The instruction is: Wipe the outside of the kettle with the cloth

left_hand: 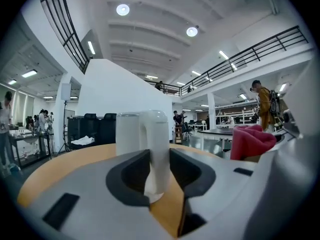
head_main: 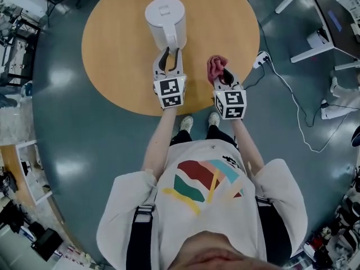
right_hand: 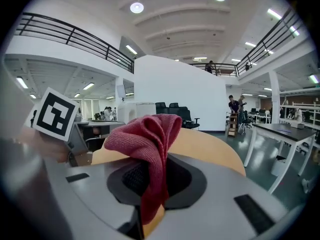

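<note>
A white kettle stands on the round wooden table, its handle turned toward me. My left gripper is shut on that handle; in the left gripper view the handle runs upright between the jaws of the left gripper, with the kettle's body just behind it. To the right, my right gripper is shut on a bunched red cloth. The cloth hangs down between the jaws of the right gripper in the right gripper view. It is also seen as the red cloth in the left gripper view.
Both grippers are over the table's near edge, side by side. A power strip with a white cable lies on the grey floor to the right, next to white desk legs. The person's shoes stand just below the table edge.
</note>
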Demonstrator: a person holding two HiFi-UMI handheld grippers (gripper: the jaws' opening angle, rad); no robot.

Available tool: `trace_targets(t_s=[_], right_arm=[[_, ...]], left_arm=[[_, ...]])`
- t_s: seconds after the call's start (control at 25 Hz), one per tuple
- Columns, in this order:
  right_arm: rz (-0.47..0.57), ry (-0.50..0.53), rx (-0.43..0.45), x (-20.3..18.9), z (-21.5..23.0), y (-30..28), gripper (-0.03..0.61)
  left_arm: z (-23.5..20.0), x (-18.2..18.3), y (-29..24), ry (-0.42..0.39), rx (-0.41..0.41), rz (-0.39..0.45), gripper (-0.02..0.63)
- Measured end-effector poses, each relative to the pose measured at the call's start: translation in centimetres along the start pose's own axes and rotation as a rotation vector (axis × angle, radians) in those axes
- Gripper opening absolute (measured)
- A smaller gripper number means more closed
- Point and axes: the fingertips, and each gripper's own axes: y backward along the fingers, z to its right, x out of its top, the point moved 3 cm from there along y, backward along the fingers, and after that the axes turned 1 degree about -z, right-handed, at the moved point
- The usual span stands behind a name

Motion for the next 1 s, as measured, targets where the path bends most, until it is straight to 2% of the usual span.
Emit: trace_targets(t_s=[0.16, 0.36, 0.56, 0.64, 0.76, 0.92, 1.0], right_arm=[[-0.003, -0.001, -0.01, -1.3, -0.5, 2.3, 0.048], [0.019, 0.005, -0.003, -1.5, -0.2, 4.7, 0.047], [0.039, 0.09, 0.036, 0.4, 0.1, 6.7, 0.048], [0.051, 0.156, 0.064, 1.2, 0.5, 7.4, 0.048], [0.073, 0.318, 0.141, 3.1, 0.0, 8.0, 0.048], [0.124, 0.553, 0.252, 10.7, -2.5, 5.6, 0.048], [0.108, 0.741, 0.293, 14.1, -4.4, 3.2, 0.048]], left_arm=[[1.6, -0.8, 1.3, -0.012, -0.033, -0.02, 0.163], [3.2, -1.4, 4.3, -0.014, -0.025, -0.008, 0.163], [4.3, -1.2, 7.5, -0.015, -0.009, -0.01, 0.163], [5.4, -1.5, 8.8, -0.02, -0.007, -0.009, 0.163], [7.0, -3.1, 11.5, -0.026, -0.016, -0.004, 0.163], [7.3, -3.4, 12.9, -0.027, -0.032, 0.006, 0.163], [7.3, -3.4, 12.7, -0.031, -0.048, 0.013, 0.163]])
